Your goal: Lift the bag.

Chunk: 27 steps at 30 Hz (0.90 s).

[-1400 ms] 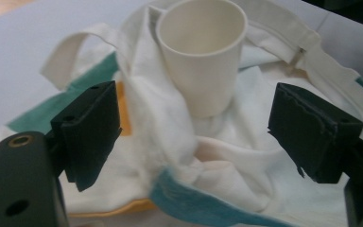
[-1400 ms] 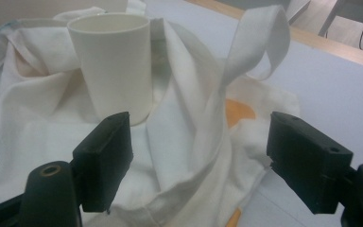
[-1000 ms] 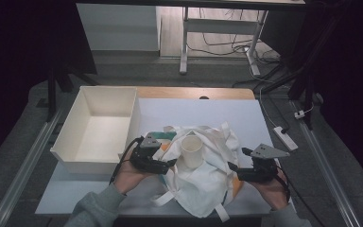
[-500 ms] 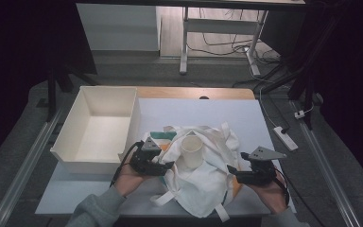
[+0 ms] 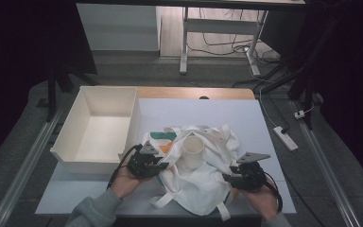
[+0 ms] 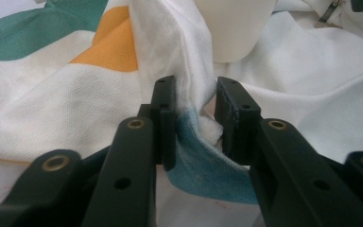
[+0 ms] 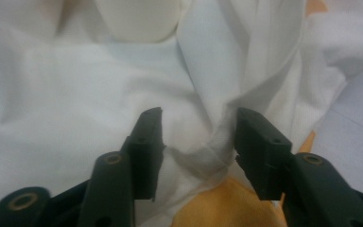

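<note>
From my feed: the room is dark, with light falling mainly on the table [image 5: 203, 111], which has a pale top and a wooden strip [image 5: 194, 92] along its far edge. Grey floor [image 5: 33, 118] around it. Metal rails [image 5: 21, 163] run along the left and right sides. Beyond the far edge is a white cabinet [image 5: 118, 26] and the white legs of a desk [image 5: 185, 40], with cables [image 5: 227, 45] on the floor under it. A white power strip [image 5: 285, 137] lies off the table's right edge, its lead running back.
</note>
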Available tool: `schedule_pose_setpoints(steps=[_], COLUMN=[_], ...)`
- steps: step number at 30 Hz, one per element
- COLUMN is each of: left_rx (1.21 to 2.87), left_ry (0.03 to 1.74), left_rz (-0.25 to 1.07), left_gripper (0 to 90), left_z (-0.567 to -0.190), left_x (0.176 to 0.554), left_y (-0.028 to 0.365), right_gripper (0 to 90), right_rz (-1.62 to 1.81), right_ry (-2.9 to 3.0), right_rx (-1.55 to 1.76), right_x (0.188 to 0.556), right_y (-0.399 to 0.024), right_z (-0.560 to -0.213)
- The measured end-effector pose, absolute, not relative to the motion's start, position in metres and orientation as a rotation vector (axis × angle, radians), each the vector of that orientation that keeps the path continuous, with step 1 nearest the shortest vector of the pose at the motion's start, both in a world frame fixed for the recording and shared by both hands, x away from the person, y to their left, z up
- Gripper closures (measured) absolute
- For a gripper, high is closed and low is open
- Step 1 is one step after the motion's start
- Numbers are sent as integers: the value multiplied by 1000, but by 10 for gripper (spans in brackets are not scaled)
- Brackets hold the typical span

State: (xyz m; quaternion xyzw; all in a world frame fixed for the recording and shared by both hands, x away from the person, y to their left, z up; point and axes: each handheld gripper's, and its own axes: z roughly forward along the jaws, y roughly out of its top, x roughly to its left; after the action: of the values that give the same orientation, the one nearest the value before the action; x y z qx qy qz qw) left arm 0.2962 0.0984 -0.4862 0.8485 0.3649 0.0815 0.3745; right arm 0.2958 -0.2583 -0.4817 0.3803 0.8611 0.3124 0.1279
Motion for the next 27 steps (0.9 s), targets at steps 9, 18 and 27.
schedule_pose_setpoints(steps=[9,18,27], left_rx=[2154,2081,2039], left_ry=[924,902,891], left_rz=[214,229,243], left_gripper=[719,725,725], left_z=[-483,-467,-460], left_x=[295,291,290], left_y=[100,107,112], right_gripper=[790,834,878], right_rz=[803,937,1035], right_ry=[2516,2408,2329], right_rx=[1083,996,980], right_x=[297,289,285], right_y=[-265,-273,-281], right_z=[-481,-455,-441])
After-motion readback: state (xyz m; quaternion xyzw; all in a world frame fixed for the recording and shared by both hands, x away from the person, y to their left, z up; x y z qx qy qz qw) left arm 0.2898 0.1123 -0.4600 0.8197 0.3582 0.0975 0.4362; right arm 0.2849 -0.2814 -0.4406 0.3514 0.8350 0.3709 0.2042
